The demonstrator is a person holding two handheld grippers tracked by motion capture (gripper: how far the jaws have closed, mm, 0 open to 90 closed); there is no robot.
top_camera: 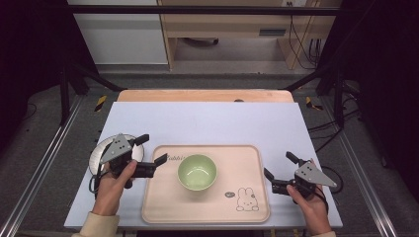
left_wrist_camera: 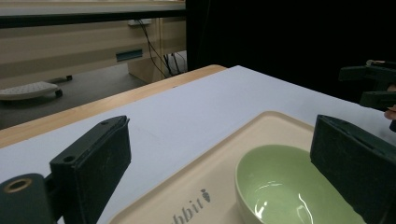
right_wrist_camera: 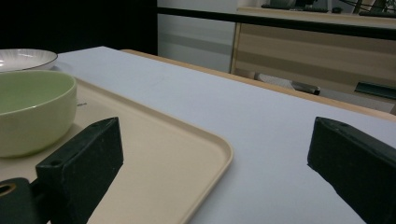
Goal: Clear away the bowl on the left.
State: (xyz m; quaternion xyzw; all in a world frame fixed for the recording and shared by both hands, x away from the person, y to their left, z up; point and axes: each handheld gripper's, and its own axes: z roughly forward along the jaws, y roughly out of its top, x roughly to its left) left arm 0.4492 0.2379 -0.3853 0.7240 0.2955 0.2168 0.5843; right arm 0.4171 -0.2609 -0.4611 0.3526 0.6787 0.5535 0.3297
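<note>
Grippers first: left gripper [top_camera: 151, 149] is spread wide, nothing btwn the jaws. It sits at the left edge of the tray, one jaw tip over the tray's corner, the other back over the plate. Person's left hand [top_camera: 112, 186] wraps the body, cream sleeve at the bottom of the high view. In the left gripper view both black jaws stand far apart w/ the bowl just ahead by the right-hand one, and the other gripper shows far off at the right edge.

Right gripper [top_camera: 280, 165] is also wide open, empty, just off the tray's right edge over the white table top; right hand [top_camera: 309, 204] holds it from below.

Btwn them: light green bowl [top_camera: 197, 171] sits upright and empty on the beige tray [top_camera: 163, 207], roughly mid-tray, a bit toward the far side. Tray has a bunny drawing [top_camera: 246, 200] near its front right corner and some lettering on the far left rim.

White plate [top_camera: 100, 150] w/ a thin dark rim lies on the table [top_camera: 222, 121] just left of the tray, partly under the left gripper. Wood edge shows at the table's far side.
</note>
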